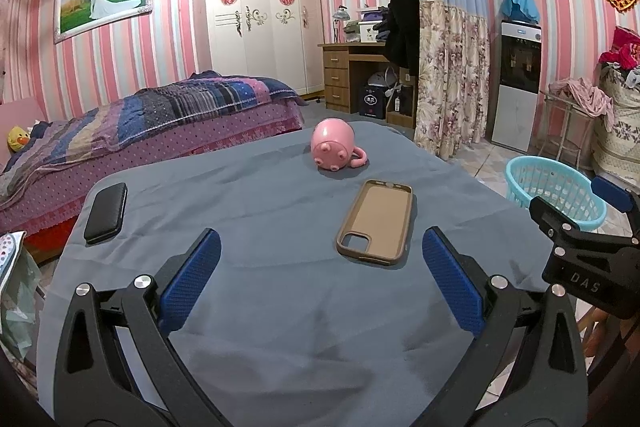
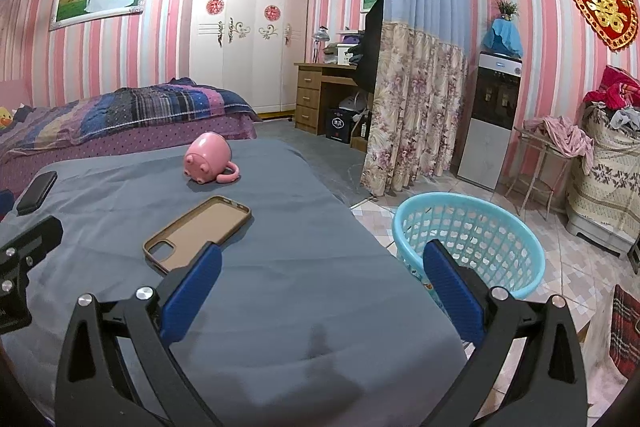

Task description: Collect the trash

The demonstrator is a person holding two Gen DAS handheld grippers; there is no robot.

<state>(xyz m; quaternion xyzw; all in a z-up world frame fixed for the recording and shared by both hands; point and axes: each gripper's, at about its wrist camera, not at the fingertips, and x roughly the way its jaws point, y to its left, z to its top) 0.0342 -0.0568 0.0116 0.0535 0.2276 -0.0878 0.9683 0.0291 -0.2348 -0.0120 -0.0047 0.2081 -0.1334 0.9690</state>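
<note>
A table under a grey-blue cloth (image 1: pixel 280 307) (image 2: pixel 280 287) holds a pink pig-shaped mug (image 1: pixel 334 145) (image 2: pixel 208 158) lying on its side, a brown phone case (image 1: pixel 376 221) (image 2: pixel 198 233) lying hollow side up, and a black case (image 1: pixel 106 213) (image 2: pixel 37 193) at the left edge. A light blue plastic basket (image 2: pixel 472 239) (image 1: pixel 556 191) stands on the floor to the table's right. My left gripper (image 1: pixel 320 259) hovers open over the cloth, just short of the phone case. My right gripper (image 2: pixel 322 273) is open above the table's right edge, with nothing between its fingers.
A bed with a striped blanket (image 1: pixel 160 115) lies behind the table on the left. A wooden desk (image 1: pixel 352 75), a flowered curtain (image 2: pixel 412 107) and a water dispenser (image 2: pixel 492 119) stand beyond. A pile of clothes (image 2: pixel 612 147) sits at the far right on the tiled floor.
</note>
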